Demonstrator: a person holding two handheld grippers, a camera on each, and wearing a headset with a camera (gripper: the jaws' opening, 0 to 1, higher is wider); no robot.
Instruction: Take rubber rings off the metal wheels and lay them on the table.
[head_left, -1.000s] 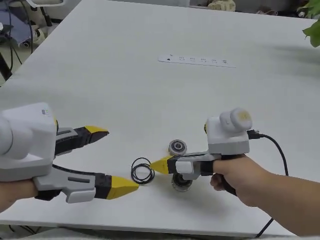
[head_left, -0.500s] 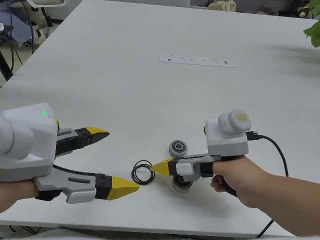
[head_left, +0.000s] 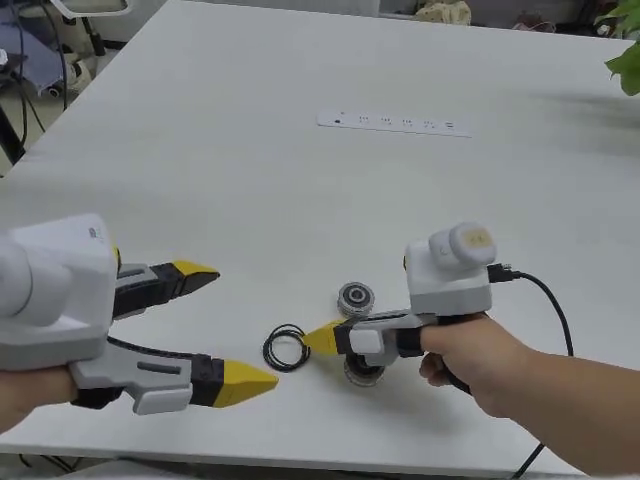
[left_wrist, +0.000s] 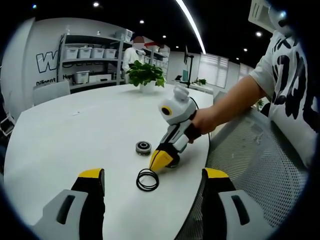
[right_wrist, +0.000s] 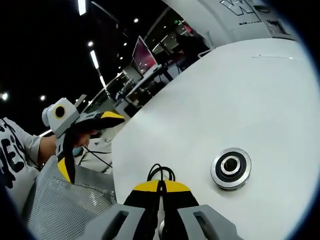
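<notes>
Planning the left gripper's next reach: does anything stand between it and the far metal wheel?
Nothing visibly blocks it. The left gripper has bare table up to the far wheel; the rubber rings and the shut right gripper lie just beside that line.

White table (head_left: 300, 150); power strip (head_left: 393, 122) mid-table; potted plant (left_wrist: 146, 75); shelving with bins (left_wrist: 90, 65) behind; ceiling light strips (left_wrist: 192, 22).

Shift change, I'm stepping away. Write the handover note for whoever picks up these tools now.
Left tool: open, empty, held above the table.
Right tool: jaws shut, tip beside the rubber rings.
Done: those rings lie loose on the table, off the wheels.
One wheel stands free just beyond the right tool; a second wheel sits under it.
Left: check both wheels for more rings, as it is too small to tell here.
</notes>
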